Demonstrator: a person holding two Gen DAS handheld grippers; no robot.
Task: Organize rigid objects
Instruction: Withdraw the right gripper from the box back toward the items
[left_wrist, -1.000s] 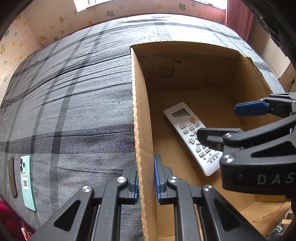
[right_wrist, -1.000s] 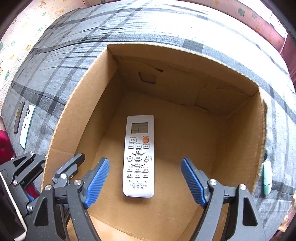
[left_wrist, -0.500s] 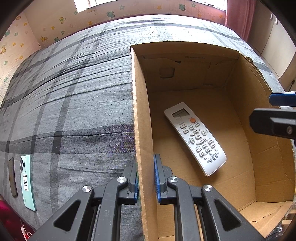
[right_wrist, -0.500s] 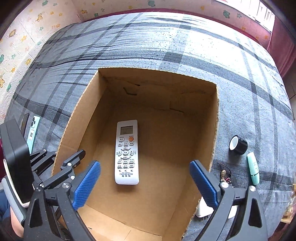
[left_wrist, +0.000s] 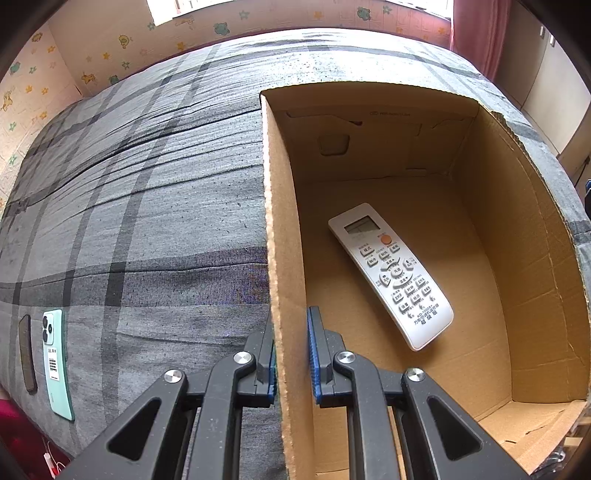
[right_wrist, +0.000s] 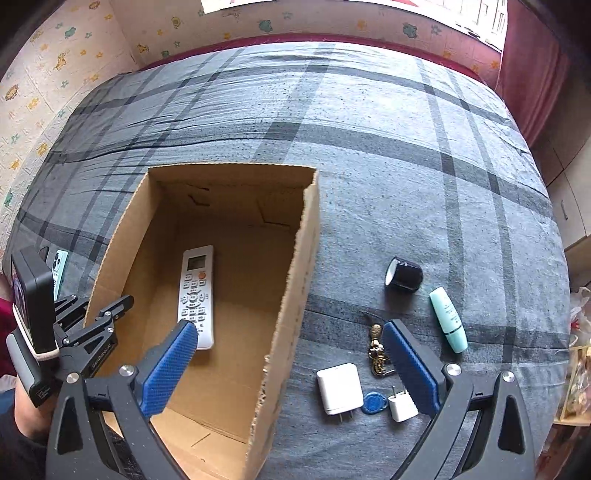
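Indoors, a grey plaid bed (right_wrist: 369, 147) meets cartoon wallpaper (right_wrist: 55, 74); left gripper (left_wrist: 291, 354) pinches the cardboard box (left_wrist: 280, 229) wall, right gripper (right_wrist: 291, 365) gapes wide, just opened, empty.

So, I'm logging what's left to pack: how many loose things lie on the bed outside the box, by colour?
White: 2, big charger, small plug
Mint: 2, phone, tube
Black: 1, tape roll
Blue: 1, fob
Brass: 1, keys
Dark: 1, strip beside phone
Total: 8

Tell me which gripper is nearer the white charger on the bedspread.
Right. The right gripper, jaws open, hangs just above the white charger; the left gripper is clamped on the cardboard box wall at its far side.
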